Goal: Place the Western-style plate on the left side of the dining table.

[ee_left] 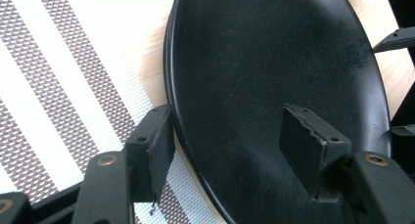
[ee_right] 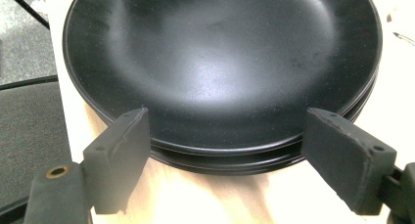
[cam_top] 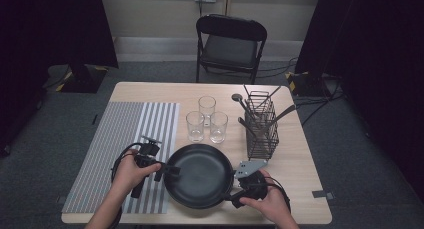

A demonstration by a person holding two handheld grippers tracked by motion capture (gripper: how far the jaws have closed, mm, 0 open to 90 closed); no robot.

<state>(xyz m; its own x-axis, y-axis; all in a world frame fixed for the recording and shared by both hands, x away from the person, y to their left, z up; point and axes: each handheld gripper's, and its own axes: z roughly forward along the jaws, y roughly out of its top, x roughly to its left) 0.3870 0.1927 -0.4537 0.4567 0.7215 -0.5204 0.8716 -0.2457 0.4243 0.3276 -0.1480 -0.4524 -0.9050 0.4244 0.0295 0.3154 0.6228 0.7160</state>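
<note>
Black plates [cam_top: 200, 175] stacked at the near edge of the surface [cam_top: 300, 164], flanked by both tools.

Two or more plates are seen stacked in the right gripper view, the top plate [ee_right: 220, 62] resting on the ones beneath. The left tool [cam_top: 170, 171] is set across the top plate's left rim, one pad [ee_left: 156, 141] outside and one [ee_left: 308, 145] over the bowl, jaws apart and not yet pressing. The right tool [cam_top: 239, 186] is held at the near right rim, jaws wide apart with nothing clamped. The step in hand is judged to be the gripping of the top plate; next, the left jaws would need closing on the rim before any lift toward the striped mat [cam_top: 125, 139]. No brand, label or writing can be read.
</note>
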